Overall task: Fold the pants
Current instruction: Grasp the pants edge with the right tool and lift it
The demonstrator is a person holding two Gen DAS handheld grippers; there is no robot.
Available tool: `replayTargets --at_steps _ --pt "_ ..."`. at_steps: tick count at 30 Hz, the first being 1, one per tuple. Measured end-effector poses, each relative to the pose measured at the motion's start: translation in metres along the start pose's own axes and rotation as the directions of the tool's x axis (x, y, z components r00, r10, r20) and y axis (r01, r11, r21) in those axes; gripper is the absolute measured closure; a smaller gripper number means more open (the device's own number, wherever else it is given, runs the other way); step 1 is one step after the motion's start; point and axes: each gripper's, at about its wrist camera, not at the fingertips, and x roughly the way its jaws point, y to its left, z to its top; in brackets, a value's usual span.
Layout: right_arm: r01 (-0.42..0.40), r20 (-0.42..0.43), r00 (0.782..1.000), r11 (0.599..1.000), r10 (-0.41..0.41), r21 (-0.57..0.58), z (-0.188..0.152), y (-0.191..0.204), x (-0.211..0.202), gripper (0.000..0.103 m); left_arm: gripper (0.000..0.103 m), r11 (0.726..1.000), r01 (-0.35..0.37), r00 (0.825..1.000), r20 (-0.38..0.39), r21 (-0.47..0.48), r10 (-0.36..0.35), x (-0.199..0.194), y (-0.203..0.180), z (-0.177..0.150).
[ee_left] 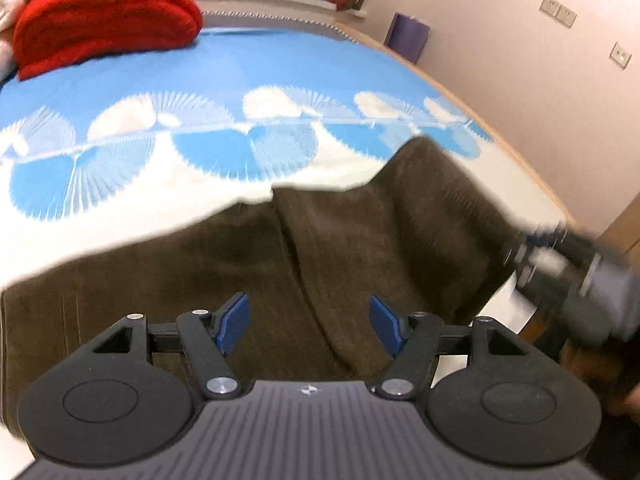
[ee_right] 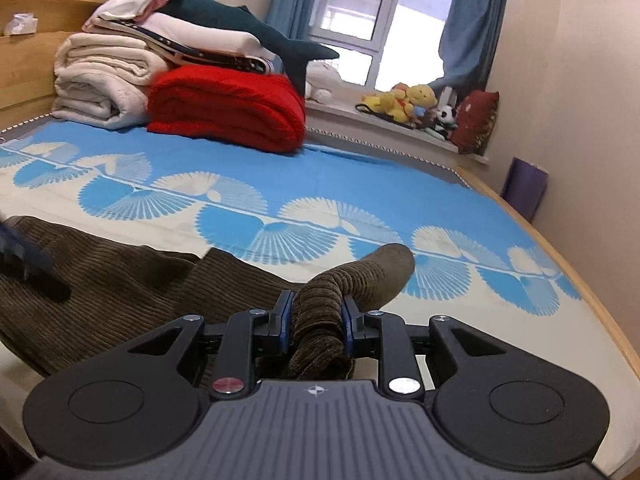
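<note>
Brown corduroy pants [ee_left: 320,240] lie spread on the blue and white bedspread [ee_left: 260,68]. My left gripper [ee_left: 310,322] is open, its blue pads apart just above the pants fabric, holding nothing. My right gripper [ee_right: 316,320] is shut on a bunched fold of the pants [ee_right: 320,320], with a rounded end of the cloth sticking out past the pads. In the left wrist view the right gripper [ee_left: 560,268] shows blurred at the pants' right edge. In the right wrist view the left gripper's finger [ee_right: 28,264] shows blurred at the far left over the pants.
A red folded blanket [ee_right: 228,104] and a stack of white bedding [ee_right: 104,80] sit at the bed's far end. Plush toys [ee_right: 412,100] line the window sill. A purple mat [ee_right: 524,188] leans on the wall by the bed's wooden edge [ee_right: 600,312].
</note>
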Motion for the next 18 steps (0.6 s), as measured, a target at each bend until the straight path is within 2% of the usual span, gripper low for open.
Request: replayTargets --at_steps 3,6,7,9,13,16,18 --pt "-0.027 0.011 1.000 0.999 0.027 -0.027 0.002 0.021 0.000 0.078 0.022 0.993 0.109 0.994 0.034 -0.042 -0.107 0.002 0.004 0.024" --pt "-0.064 0.032 0.997 0.993 0.068 -0.100 0.005 0.048 -0.003 0.079 0.018 0.956 0.260 0.965 0.065 -0.135 -0.254 0.020 0.012 0.035" --pt "-0.070 0.035 0.997 0.989 0.076 -0.133 0.005 0.057 -0.004 0.079 0.018 0.942 0.277 0.961 0.042 -0.188 -0.274 0.028 0.016 0.038" --pt "-0.098 0.031 0.994 0.979 0.106 -0.178 0.005 0.072 -0.006 0.079 0.018 0.923 0.272 0.961 0.025 -0.271 -0.276 0.037 0.017 0.044" --pt "-0.147 0.058 0.985 0.961 0.165 -0.236 0.014 0.094 -0.015 0.080 0.016 0.932 0.239 0.968 -0.009 -0.273 -0.251 0.059 0.016 0.059" --pt "-0.198 0.073 0.971 0.934 0.229 -0.296 0.016 0.111 -0.022 0.080 0.016 0.913 0.244 0.964 -0.018 -0.327 -0.264 0.069 0.024 0.065" --pt "-0.232 0.070 0.961 0.914 0.269 -0.332 0.014 0.122 -0.028 0.080 0.017 0.912 0.237 0.967 -0.009 -0.334 -0.254 0.070 0.030 0.069"
